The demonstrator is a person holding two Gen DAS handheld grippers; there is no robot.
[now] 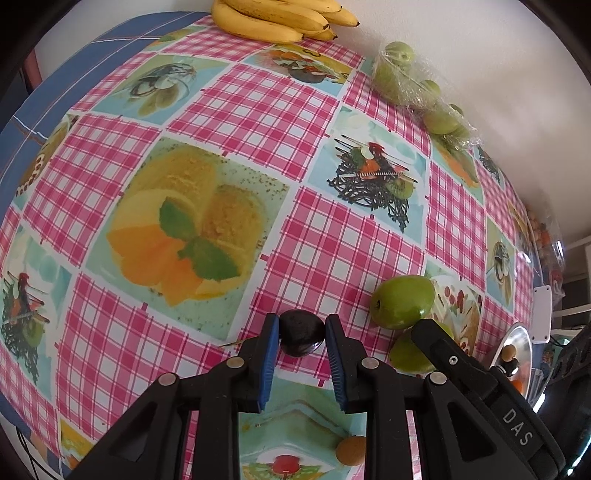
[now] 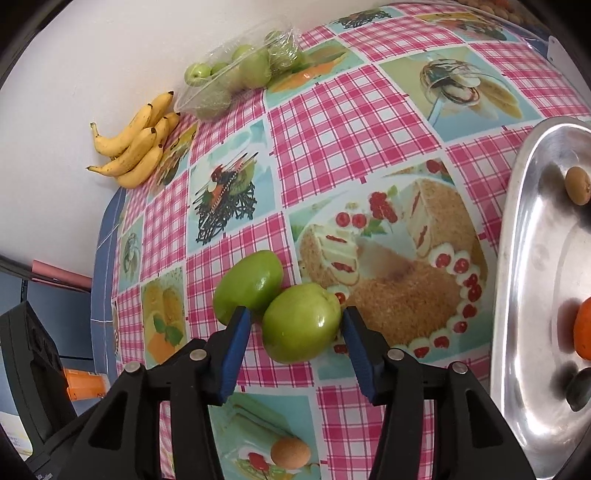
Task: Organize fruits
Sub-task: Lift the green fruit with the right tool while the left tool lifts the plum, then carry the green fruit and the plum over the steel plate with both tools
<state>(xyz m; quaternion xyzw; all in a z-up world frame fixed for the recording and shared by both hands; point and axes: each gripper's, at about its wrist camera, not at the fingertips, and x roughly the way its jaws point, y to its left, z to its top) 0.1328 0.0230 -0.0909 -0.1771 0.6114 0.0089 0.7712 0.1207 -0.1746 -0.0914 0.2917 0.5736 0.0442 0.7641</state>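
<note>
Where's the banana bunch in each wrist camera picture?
Left wrist view: banana bunch at the top edge, centre, against the wall.
Right wrist view: banana bunch at upper left, against the wall.
Shared landmark: the clear pack of green fruit beside it.

loose green fruits (image 2: 273,306): 2 | dark plum (image 1: 302,338): 1 in blue pads | small tan fruit (image 2: 290,453): 1 at near edge | bananas (image 2: 135,147): 1 bunch of about 5 | clear bag of green fruits (image 2: 236,79): 1 | steel tray (image 2: 517,258): 1 holding 1 tan, 1 orange, 1 dark

Two apples (image 2: 301,323) touching, left of the tray (image 2: 517,258).
</note>
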